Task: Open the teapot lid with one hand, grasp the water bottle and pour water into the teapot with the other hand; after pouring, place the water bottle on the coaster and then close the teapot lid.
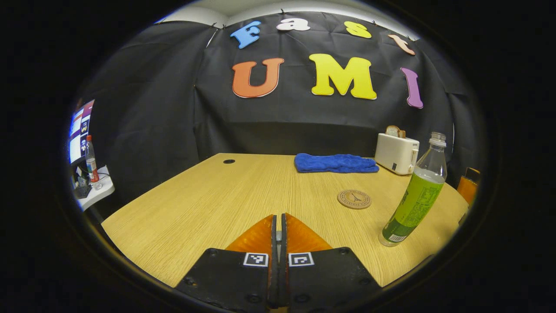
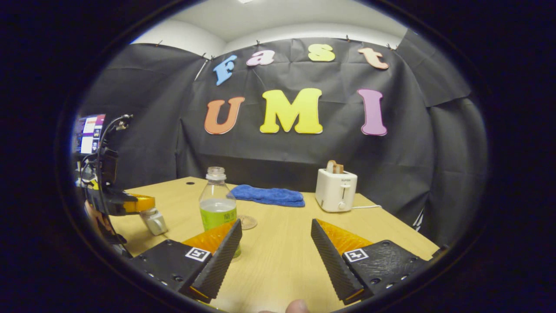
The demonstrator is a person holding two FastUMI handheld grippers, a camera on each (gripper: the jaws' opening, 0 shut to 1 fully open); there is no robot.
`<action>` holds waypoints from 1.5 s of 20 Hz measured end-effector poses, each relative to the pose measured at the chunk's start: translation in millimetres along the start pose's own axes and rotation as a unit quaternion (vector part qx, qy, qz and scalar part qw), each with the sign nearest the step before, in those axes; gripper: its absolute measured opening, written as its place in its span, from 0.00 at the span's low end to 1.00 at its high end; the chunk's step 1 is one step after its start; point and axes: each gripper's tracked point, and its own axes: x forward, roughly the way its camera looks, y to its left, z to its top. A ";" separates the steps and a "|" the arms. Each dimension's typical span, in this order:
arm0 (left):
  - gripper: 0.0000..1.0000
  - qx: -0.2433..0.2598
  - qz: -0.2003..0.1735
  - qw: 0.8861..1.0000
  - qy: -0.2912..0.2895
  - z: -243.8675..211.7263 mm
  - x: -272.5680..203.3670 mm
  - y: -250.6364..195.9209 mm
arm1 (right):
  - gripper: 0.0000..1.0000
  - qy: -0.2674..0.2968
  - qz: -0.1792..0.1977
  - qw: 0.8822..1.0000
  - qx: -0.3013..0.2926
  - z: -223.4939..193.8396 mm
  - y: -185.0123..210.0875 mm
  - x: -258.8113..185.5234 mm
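Observation:
A clear water bottle (image 1: 415, 195) with a green label and no cap stands upright on the wooden table (image 1: 208, 204). Just beyond it lies a round brown coaster (image 1: 354, 199). My left gripper (image 1: 278, 216) is shut, and a thin grey piece shows between its fingers. In the right gripper view the left gripper (image 2: 147, 203) hovers at the left, with a small silvery teapot lid (image 2: 154, 221) hanging from its fingertips. My right gripper (image 2: 276, 224) is open and holds nothing. The bottle (image 2: 217, 204) stands just behind its left finger, and the coaster (image 2: 248, 221) is beyond that.
A white toaster (image 2: 335, 190) with bread in it and a folded blue cloth (image 2: 267, 195) sit at the back of the table (image 2: 278, 261). A side table (image 1: 93, 191) with a bottle and a monitor stands off to the left. A fingertip (image 2: 297, 306) shows at the bottom edge.

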 end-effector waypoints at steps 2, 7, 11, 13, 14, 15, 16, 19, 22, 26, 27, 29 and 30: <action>0.03 -0.001 0.001 1.000 -0.017 10.6 -6.4 2.4 | 0.96 -0.002 0.024 1.000 0.004 -0.7 13.6 -2.9; 0.03 -0.010 -0.001 0.999 -0.044 28.4 -27.1 6.7 | 0.96 0.015 0.072 0.997 0.009 -15.1 51.8 5.5; 0.03 -0.010 -0.007 0.998 -0.054 33.5 -43.7 8.0 | 0.96 0.027 0.085 0.996 0.021 -23.3 72.6 23.6; 0.03 -0.006 -0.007 0.998 -0.060 35.5 -49.2 9.9 | 0.95 0.033 0.081 0.996 0.024 -26.0 78.0 35.1; 0.03 -0.005 -0.006 0.998 -0.064 36.8 -52.3 11.5 | 0.96 0.034 0.080 0.996 0.028 -27.4 81.2 41.5; 0.03 -0.004 -0.009 0.998 -0.069 38.0 -53.5 12.3 | 0.96 0.037 0.078 0.996 0.032 -27.6 83.8 47.8; 0.03 -0.003 -0.009 0.998 -0.070 37.5 -54.7 12.8 | 0.96 0.039 0.076 0.996 0.035 -29.8 86.9 53.5; 0.03 -0.003 -0.006 0.998 -0.070 36.6 -58.9 17.7 | 0.95 0.045 0.068 0.996 0.040 -30.9 92.2 67.0; 0.03 -0.009 -0.004 0.998 -0.068 34.4 -58.9 22.6 | 0.95 0.049 0.062 0.996 0.045 -31.9 92.2 72.1; 0.03 -0.016 -0.003 0.998 -0.066 31.3 -56.4 25.6 | 0.77 0.055 0.064 0.996 0.039 -30.3 94.2 73.7; 0.03 -0.017 -0.003 0.998 -0.066 31.1 -56.6 25.9 | 0.77 0.057 0.069 0.996 0.032 -29.6 96.6 74.4; 0.03 -0.021 -0.005 0.997 -0.069 33.0 -56.5 27.4 | 0.73 0.054 0.077 0.996 0.006 -23.4 101.0 74.0; 0.03 -0.020 -0.005 0.997 -0.071 33.9 -56.9 29.3 | 0.72 0.045 0.076 0.996 -0.014 -16.3 101.8 72.2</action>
